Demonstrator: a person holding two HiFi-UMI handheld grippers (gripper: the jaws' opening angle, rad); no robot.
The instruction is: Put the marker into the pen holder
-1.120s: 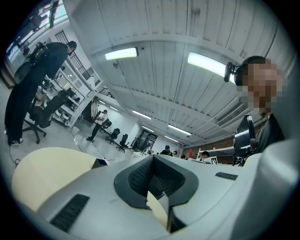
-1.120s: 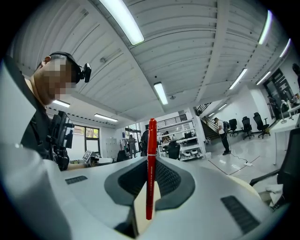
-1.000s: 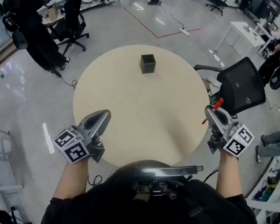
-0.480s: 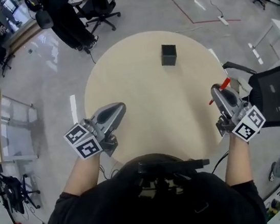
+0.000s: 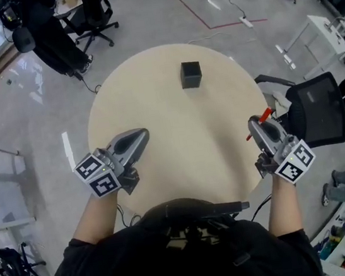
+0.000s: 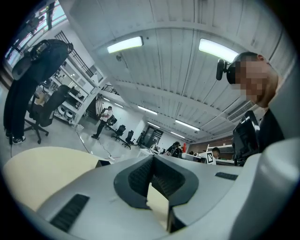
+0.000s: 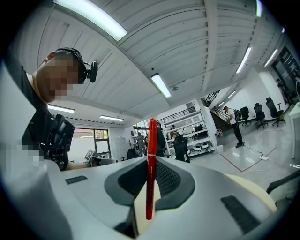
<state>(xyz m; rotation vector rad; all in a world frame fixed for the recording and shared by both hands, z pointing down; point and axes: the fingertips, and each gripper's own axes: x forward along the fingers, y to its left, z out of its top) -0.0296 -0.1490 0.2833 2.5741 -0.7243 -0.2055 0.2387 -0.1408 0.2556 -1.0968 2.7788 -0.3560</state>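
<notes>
Right hand-held gripper [image 5: 258, 126] is clamped narrowly on the red marker [image 7: 151, 154]. Left hand-held gripper [image 6: 152, 161] appears closed and empty. Pen holder [image 5: 191, 74] stands well apart on the surface [image 5: 157, 117].

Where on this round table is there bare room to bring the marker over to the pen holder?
Almost all of the round table is bare: the wide middle between the left hand-held gripper and the right hand-held gripper with the red marker, up to the black pen holder, and either side of it. Nowhere is crowded.
</notes>
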